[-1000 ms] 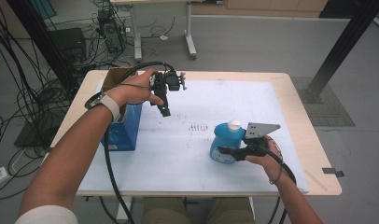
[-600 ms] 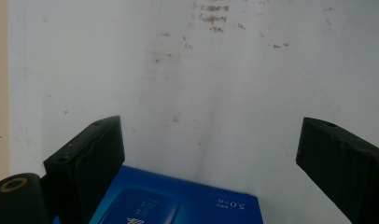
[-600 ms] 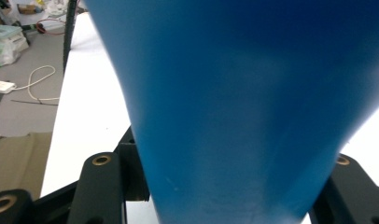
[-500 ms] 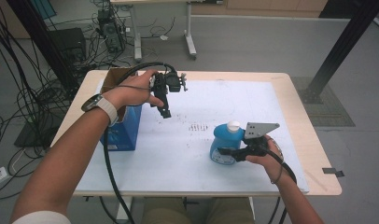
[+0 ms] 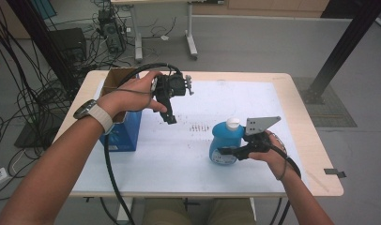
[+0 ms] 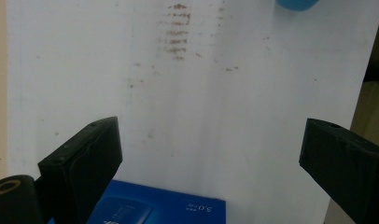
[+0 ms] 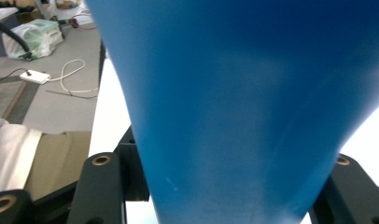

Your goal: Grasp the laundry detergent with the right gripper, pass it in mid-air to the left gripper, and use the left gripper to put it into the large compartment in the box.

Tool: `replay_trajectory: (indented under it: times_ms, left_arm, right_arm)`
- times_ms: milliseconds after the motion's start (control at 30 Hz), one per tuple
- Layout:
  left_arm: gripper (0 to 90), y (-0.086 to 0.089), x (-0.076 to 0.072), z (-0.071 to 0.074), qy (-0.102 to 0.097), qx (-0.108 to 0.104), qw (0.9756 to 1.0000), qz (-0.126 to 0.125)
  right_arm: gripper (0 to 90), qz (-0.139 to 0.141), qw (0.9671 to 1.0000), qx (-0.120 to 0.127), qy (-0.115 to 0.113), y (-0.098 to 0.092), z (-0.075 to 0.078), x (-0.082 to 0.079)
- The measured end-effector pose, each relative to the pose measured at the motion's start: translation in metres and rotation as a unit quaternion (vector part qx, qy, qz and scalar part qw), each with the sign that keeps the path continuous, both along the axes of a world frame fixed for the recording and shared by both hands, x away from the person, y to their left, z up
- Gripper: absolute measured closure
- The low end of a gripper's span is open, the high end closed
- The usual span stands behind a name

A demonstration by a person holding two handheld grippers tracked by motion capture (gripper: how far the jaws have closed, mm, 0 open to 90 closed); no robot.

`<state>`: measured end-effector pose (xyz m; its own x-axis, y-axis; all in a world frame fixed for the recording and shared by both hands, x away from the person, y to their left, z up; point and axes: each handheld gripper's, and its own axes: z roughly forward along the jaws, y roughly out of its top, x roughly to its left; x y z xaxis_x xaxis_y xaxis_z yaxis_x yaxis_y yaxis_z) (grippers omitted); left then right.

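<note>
A blue bottle (image 5: 224,140) with a white cap stands upright right of the middle of the white mat (image 5: 179,150), and I cannot tell whether it touches it. My right gripper (image 5: 229,153) is shut on its lower body from the right. In the right gripper view the bottle (image 7: 234,93) sits between my right gripper's (image 7: 225,191) jaws. My left gripper (image 5: 171,117) hangs in the air over the mat, beside a blue box (image 5: 123,133). My left gripper's (image 6: 211,154) jaws have just been opening and stand wide apart with nothing between them. The blue box (image 6: 155,210) lies below them.
A brown cardboard box (image 5: 116,77) stands behind the blue box at the table's left edge. Brown smudges (image 5: 195,127) mark the middle of the mat. Black cables trail from both grippers over the table's front edge. A black post (image 5: 341,51) stands off to the right.
My left hand has lifted its gripper a little and moved it away from the blue box, and its jaws have spread wider. The right gripper has risen slightly with the bottle.
</note>
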<state>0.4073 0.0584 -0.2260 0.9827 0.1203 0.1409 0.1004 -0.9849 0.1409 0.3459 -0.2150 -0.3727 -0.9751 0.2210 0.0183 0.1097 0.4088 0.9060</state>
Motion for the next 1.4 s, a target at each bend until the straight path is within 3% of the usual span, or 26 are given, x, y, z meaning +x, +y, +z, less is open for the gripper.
replay_trajectory:
  times_ms: [233, 533, 1400]
  left_arm:
    - [5.1, -0.01, -0.02, 0.014, 0.002, -0.016, 0.9997, -0.02]
    - [5.2, -0.019, -0.031, 0.022, 0.01, -0.022, 0.9993, -0.029]
    - [5.2, -0.041, -0.044, 0.032, 0.037, -0.04, 0.9979, -0.035]
  right_arm:
    - [42.7, 0.022, 0.9997, -0.001, -0.007, 0.006, 0.018, 0.002]
    - [42.7, 0.044, 0.9989, -0.004, -0.018, 0.012, 0.034, 0.006]
    - [42.8, 0.088, 0.9961, -0.012, -0.003, 0.03, 0.036, 0.019]
